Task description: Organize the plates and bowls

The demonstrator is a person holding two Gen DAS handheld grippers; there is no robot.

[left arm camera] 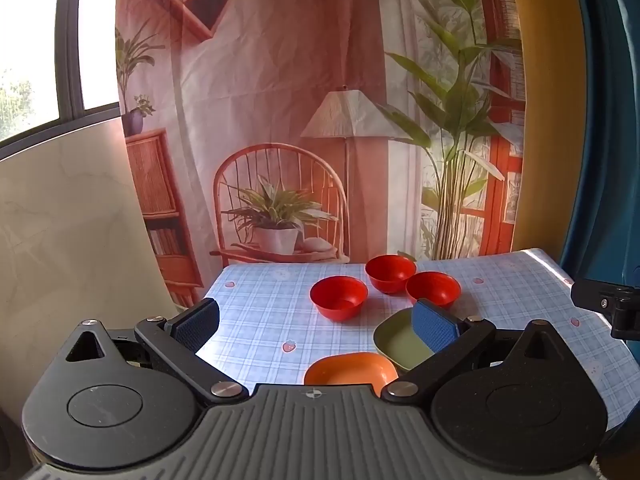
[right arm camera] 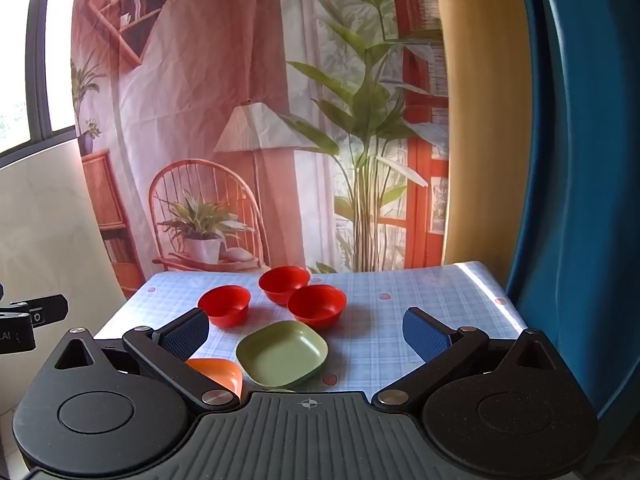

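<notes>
A counter (left arm camera: 256, 320) covered by a pale blue checked cloth printed with small strawberries stands against a printed backdrop (left arm camera: 280, 100). The backdrop pictures a rattan chair holding a potted plant, a floor lamp, a tall leafy plant, bookshelves and red window frames. Beyond the counter's far left corner a pale marble-patterned panel (left arm camera: 68, 220) leans below a dark-framed window (left arm camera: 68, 40) bright with daylight. Along the counter's right edge hangs a mustard-yellow curtain (right arm camera: 480, 120), and just beside it a blue curtain (right arm camera: 580, 160).
</notes>
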